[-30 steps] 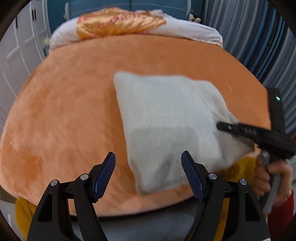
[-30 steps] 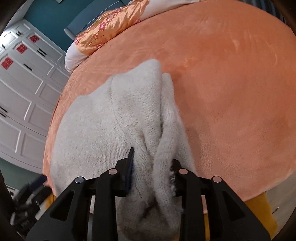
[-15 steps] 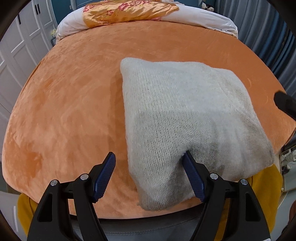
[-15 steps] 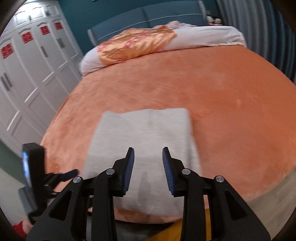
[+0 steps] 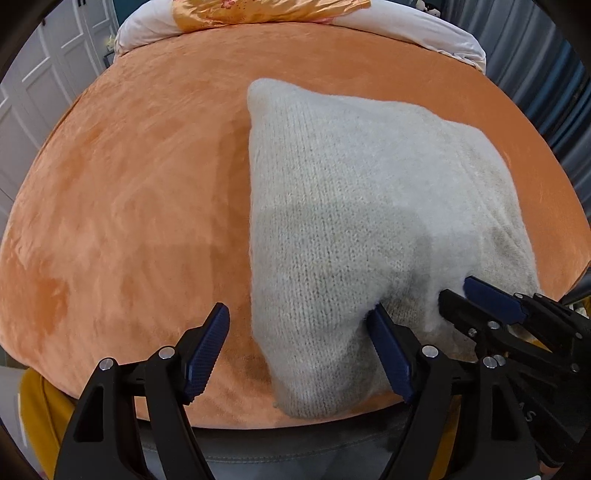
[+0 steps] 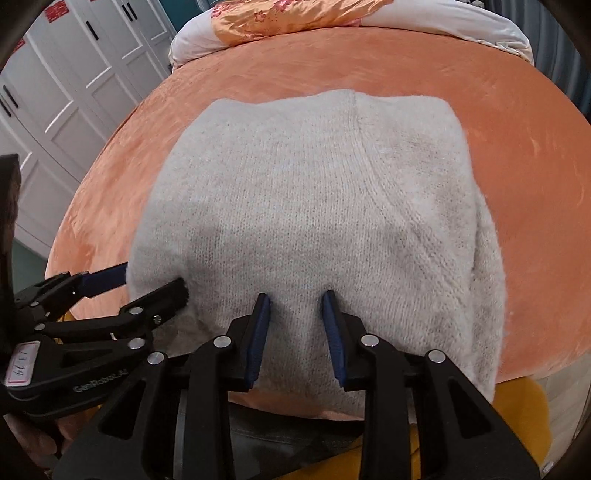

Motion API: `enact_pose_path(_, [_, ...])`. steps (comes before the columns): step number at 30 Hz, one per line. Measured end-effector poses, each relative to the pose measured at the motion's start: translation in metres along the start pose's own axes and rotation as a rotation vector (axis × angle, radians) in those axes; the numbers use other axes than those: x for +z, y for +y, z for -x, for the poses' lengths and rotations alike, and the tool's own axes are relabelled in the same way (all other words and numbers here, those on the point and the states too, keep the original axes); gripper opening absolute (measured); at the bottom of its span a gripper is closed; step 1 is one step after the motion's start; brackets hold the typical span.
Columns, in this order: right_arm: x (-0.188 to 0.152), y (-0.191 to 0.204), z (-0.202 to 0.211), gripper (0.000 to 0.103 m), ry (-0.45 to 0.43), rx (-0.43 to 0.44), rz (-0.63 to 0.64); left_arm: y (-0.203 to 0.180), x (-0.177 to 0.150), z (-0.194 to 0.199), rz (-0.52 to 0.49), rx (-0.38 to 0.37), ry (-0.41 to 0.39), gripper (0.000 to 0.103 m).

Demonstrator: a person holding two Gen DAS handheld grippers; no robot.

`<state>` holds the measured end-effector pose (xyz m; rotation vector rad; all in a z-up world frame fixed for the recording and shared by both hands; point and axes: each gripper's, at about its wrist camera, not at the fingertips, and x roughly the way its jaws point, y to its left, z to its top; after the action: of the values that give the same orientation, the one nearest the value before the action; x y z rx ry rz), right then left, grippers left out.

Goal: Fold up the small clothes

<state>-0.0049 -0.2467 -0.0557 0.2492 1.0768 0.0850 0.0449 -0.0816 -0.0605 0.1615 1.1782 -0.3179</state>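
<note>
We have a pale grey knitted garment [image 6: 325, 221] lying on the orange bed cover [image 5: 129, 192], near the bed's front edge, already gathered into a compact, roughly square packet with doubled layers along its right side in the right wrist view. By our reading most of the folding is done; what is left looks like one more fold or simply a tidying and squaring of the near edge, which still hangs a little over the bed's front.

Our left tool [image 5: 299, 354] stands wide and released: its left finger is over bare cover, its right finger rests against the knit, and the garment's near left corner lies between them without being pinched. Our right tool [image 6: 295, 336] has a narrow gap and its jaws are closing; the knit sits behind and between the blue pads [image 6: 258, 339], but we cannot tell that they press on it yet, so we count it as not grasping.

Both tools sit side by side at the near edge. A pillow [image 6: 295, 22] with an orange patterned cloth lies at the far end, well apart.
</note>
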Motion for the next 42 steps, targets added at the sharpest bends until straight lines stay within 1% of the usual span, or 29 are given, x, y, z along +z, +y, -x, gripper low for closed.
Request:
enact_pose_path(2, [0.000, 0.000, -0.001, 0.029, 0.000, 0.000, 0.011, 0.001, 0.001, 0.007, 0.016, -0.016, -0.008, 0.074])
enact_pose_path(3, [-0.002, 0.000, -0.001, 0.029, -0.001, -0.002, 0.018, 0.004, 0.003, 0.014, 0.036, -0.035, -0.019, 0.074])
enact_pose_path(5, [-0.004, 0.008, -0.002, 0.029, -0.003, -0.019, 0.043, 0.007, 0.007, 0.025, 0.061, -0.040, -0.054, 0.074])
enact_pose_path(7, [-0.009, 0.015, -0.001, 0.029, -0.005, -0.044, 0.068, 0.009, 0.015, 0.030, 0.058, -0.017, -0.087, 0.073])
enact_pose_path(9, [-0.012, 0.018, 0.001, 0.029, -0.005, -0.060, 0.081, 0.009, 0.019, 0.021, 0.034, 0.019, -0.080, 0.075])
enact_pose_path(10, [-0.011, 0.018, 0.004, 0.029, -0.005, -0.060, 0.075, 0.009, 0.019, 0.011, 0.022, 0.036, -0.066, 0.075])
enact_pose_path(11, [-0.007, 0.014, 0.014, 0.029, -0.016, -0.044, 0.039, 0.009, 0.019, 0.005, 0.022, 0.043, -0.055, 0.075])
enact_pose_path(13, [0.000, 0.004, 0.034, 0.029, -0.061, -0.005, -0.025, 0.011, 0.017, -0.001, 0.029, 0.051, -0.057, 0.075])
enact_pose_path(14, [0.003, -0.002, 0.043, 0.029, -0.083, -0.009, -0.042, 0.011, 0.017, -0.001, 0.028, 0.053, -0.059, 0.075])
enact_pose_path(16, [0.009, -0.013, 0.053, 0.030, -0.114, -0.054, -0.056, 0.010, 0.016, 0.001, 0.015, 0.067, -0.065, 0.075])
enact_pose_path(18, [0.012, -0.027, 0.046, 0.029, -0.094, -0.112, -0.070, 0.009, 0.016, 0.000, 0.002, 0.081, -0.070, 0.075])
enact_pose_path(19, [0.011, -0.033, 0.035, 0.029, -0.061, -0.118, -0.080, 0.009, 0.015, 0.000, 0.000, 0.083, -0.071, 0.075])
enact_pose_path(20, [0.008, -0.041, 0.016, 0.029, -0.012, -0.099, -0.091, 0.009, 0.015, -0.001, 0.001, 0.081, -0.070, 0.075])
enact_pose_path(21, [0.006, -0.044, 0.009, 0.028, -0.007, -0.091, -0.093, 0.009, 0.015, -0.001, 0.002, 0.075, -0.066, 0.075])
enact_pose_path(22, [0.005, -0.042, 0.009, 0.028, -0.020, -0.099, -0.084, 0.010, 0.015, -0.002, 0.004, 0.077, -0.066, 0.075])
enact_pose_path(24, [0.012, -0.031, 0.023, 0.029, -0.035, -0.131, -0.055, 0.010, 0.015, -0.002, -0.004, 0.087, -0.072, 0.075])
enact_pose_path(26, [0.016, -0.029, 0.041, 0.029, -0.092, -0.122, -0.076, 0.011, 0.014, -0.003, -0.002, 0.084, -0.071, 0.075])
enact_pose_path(28, [0.018, -0.035, 0.046, 0.029, -0.112, -0.127, -0.107, 0.013, 0.014, -0.004, 0.003, 0.079, -0.070, 0.075])
enact_pose_path(29, [0.019, -0.039, 0.042, 0.029, -0.099, -0.136, -0.115, 0.012, 0.014, -0.004, 0.003, 0.079, -0.070, 0.075])
enact_pose_path(32, [0.014, -0.056, 0.010, 0.030, -0.029, -0.157, -0.130, 0.013, 0.014, -0.005, 0.002, 0.072, -0.067, 0.076])
enact_pose_path(35, [0.018, -0.053, 0.024, 0.030, -0.048, -0.161, -0.129, 0.012, 0.014, -0.004, -0.003, 0.087, -0.071, 0.076])
enact_pose_path(36, [0.020, -0.051, 0.034, 0.030, -0.072, -0.155, -0.139, 0.012, 0.014, -0.004, -0.004, 0.089, -0.071, 0.076])
enact_pose_path(38, [0.017, -0.051, 0.043, 0.030, -0.092, -0.136, -0.155, 0.012, 0.014, -0.004, 0.002, 0.083, -0.068, 0.076])
enact_pose_path(41, [0.013, -0.062, 0.045, 0.030, -0.089, -0.131, -0.187, 0.010, 0.014, -0.004, 0.000, 0.089, -0.071, 0.076])
enact_pose_path(42, [0.013, -0.067, 0.044, 0.034, -0.088, -0.125, -0.207, 0.010, 0.014, -0.004, -0.002, 0.090, -0.072, 0.076])
